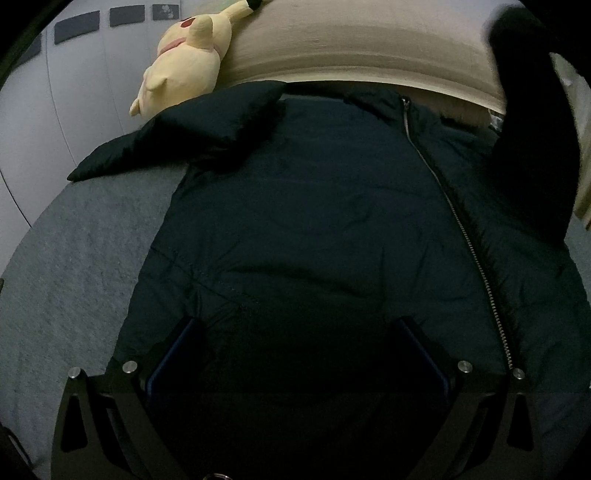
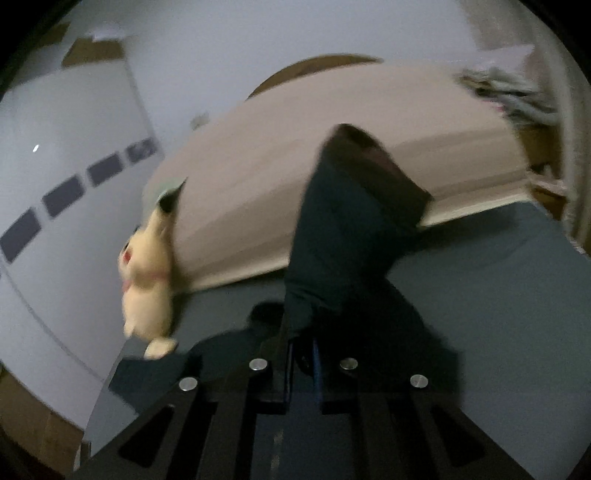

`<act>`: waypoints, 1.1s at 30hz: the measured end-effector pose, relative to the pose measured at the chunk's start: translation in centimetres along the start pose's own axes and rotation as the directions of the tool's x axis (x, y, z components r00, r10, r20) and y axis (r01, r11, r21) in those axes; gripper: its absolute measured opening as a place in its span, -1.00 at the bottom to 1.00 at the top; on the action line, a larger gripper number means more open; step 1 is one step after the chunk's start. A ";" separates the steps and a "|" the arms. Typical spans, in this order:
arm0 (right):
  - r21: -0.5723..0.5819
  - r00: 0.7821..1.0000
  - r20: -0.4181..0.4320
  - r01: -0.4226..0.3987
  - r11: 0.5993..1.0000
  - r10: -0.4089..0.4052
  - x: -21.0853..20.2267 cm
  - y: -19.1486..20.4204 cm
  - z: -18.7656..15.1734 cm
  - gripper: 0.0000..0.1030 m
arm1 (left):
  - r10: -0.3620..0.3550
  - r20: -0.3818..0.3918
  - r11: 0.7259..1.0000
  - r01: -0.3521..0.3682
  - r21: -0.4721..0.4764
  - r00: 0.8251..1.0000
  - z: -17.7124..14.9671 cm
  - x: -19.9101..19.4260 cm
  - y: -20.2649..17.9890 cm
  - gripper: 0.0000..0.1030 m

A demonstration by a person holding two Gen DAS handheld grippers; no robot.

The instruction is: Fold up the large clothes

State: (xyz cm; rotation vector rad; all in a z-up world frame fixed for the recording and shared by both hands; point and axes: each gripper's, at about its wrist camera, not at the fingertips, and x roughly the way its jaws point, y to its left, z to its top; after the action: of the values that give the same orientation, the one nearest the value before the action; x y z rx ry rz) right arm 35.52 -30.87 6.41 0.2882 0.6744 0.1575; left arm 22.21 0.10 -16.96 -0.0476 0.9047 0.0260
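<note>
The left wrist camera sits low and close over the dark jacket (image 1: 332, 221), looking forward along the left claw (image 1: 295, 343) across the grey bed (image 1: 74, 277) toward the beige headboard (image 1: 351, 40). The right wrist camera looks along the right claw (image 2: 303, 354) from a rolled angle, so the bed (image 2: 498, 314) and headboard (image 2: 295, 192) slant; its picture is blurred. Both views share the headboard, the yellow plush toy (image 1: 184, 62) (image 2: 147, 280), the wall's row of dark tiles (image 1: 77, 26) (image 2: 62, 195), and the lifted jacket sleeve (image 1: 528, 129) (image 2: 351, 229).
</note>
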 end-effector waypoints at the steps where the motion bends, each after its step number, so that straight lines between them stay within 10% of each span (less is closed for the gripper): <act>1: -0.017 0.999 -0.030 -0.014 1.000 0.013 1.3 1.5 -1.0 -0.82 | -0.001 0.000 1.000 0.001 0.000 1.000 0.0 0.0 0.0 1.00; 8: -0.074 0.967 -0.251 -0.072 0.995 0.051 9.9 7.0 -9.8 -0.76 | -0.009 0.002 1.000 0.009 -0.008 1.000 0.0 0.0 0.2 1.00; 12: -0.119 0.912 -0.409 -0.070 0.990 0.016 13.8 7.9 -14.7 0.33 | -0.011 0.003 1.000 0.011 -0.011 1.000 0.0 0.0 0.3 1.00; 16: -0.138 0.898 -0.438 -0.117 0.984 0.045 13.5 8.1 -16.0 0.45 | -0.012 0.002 1.000 0.012 -0.012 1.000 0.0 0.0 0.3 1.00; 24: -0.014 0.948 -0.297 -0.126 0.992 0.116 7.0 1.3 -12.6 0.63 | -0.016 -0.034 1.000 0.016 -0.010 0.999 0.5 0.0 0.4 1.00; 27: 0.039 0.965 -0.253 -0.053 0.998 0.061 4.7 -3.9 -11.8 0.63 | -0.074 -0.097 0.997 0.070 -0.038 0.993 1.6 -1.0 1.0 1.00; 33: 0.280 0.980 -0.192 0.099 0.955 -0.045 2.5 -16.6 -11.7 0.63 | -0.138 0.012 0.984 0.139 -0.109 0.990 8.5 -3.3 2.7 1.00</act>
State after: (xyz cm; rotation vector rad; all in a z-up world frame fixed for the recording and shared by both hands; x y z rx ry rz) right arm 30.89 -43.53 -8.99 0.5338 0.8925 0.0139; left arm 26.77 3.21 -9.19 -0.2128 0.8931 -0.0535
